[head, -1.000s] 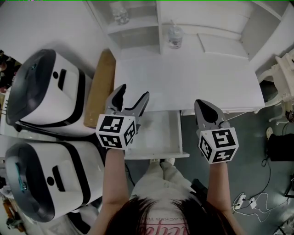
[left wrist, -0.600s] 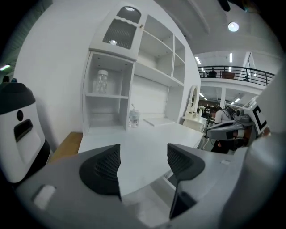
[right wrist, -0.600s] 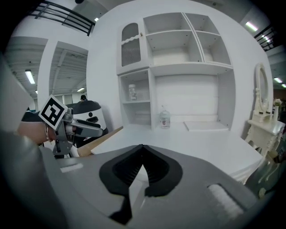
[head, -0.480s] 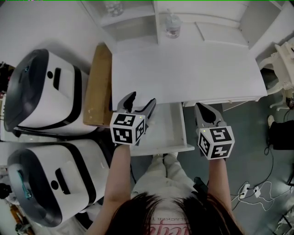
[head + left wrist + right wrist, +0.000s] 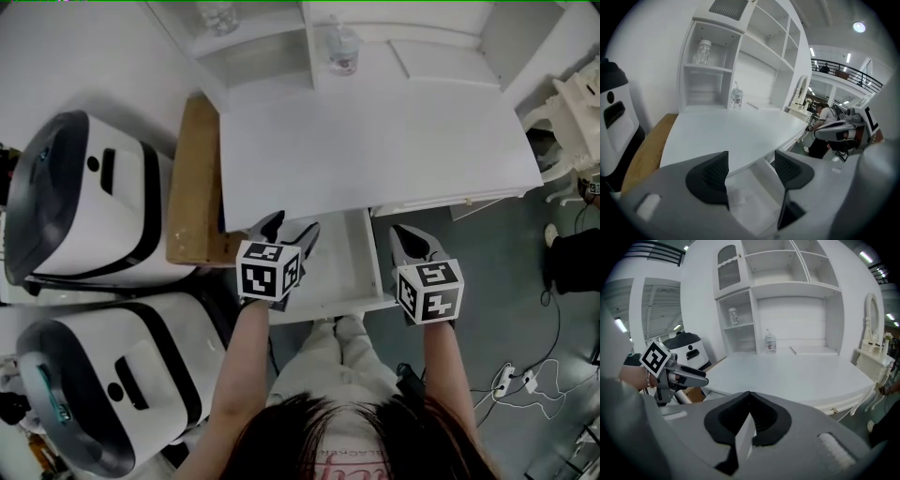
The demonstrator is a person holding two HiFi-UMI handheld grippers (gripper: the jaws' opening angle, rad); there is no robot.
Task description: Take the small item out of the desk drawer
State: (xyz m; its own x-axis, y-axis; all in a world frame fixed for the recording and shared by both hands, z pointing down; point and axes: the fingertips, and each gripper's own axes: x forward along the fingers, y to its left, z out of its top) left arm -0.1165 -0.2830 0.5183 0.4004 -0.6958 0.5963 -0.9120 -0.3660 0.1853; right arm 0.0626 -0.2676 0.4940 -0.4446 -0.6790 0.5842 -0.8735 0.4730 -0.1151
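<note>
The white desk (image 5: 375, 141) has its shallow drawer (image 5: 367, 262) pulled out under the front edge. My left gripper (image 5: 292, 223) hangs over the drawer's left part, pointing down into it. Its jaws stand open and have just been closing a little, gripping nothing. In the left gripper view the drawer floor (image 5: 759, 211) shows through the gap of the left gripper (image 5: 751, 161), with a small pale flat item (image 5: 737, 198) lying on it. My right gripper (image 5: 410, 232) is shut and held just right of the drawer, below the desk edge. Seen along its own jaws, the right gripper (image 5: 750, 397) has its pads together.
Two large white machines (image 5: 84, 202) (image 5: 103, 384) stand left of the desk, with a wooden board (image 5: 192, 178) between them and it. A bottle (image 5: 343, 49) and a jar (image 5: 217, 14) sit in the back shelves. Cables (image 5: 516, 380) lie on the floor at right.
Both grippers have sunk from above the desk edge down to the open drawer's level. The left gripper has tilted further downward over the drawer.
</note>
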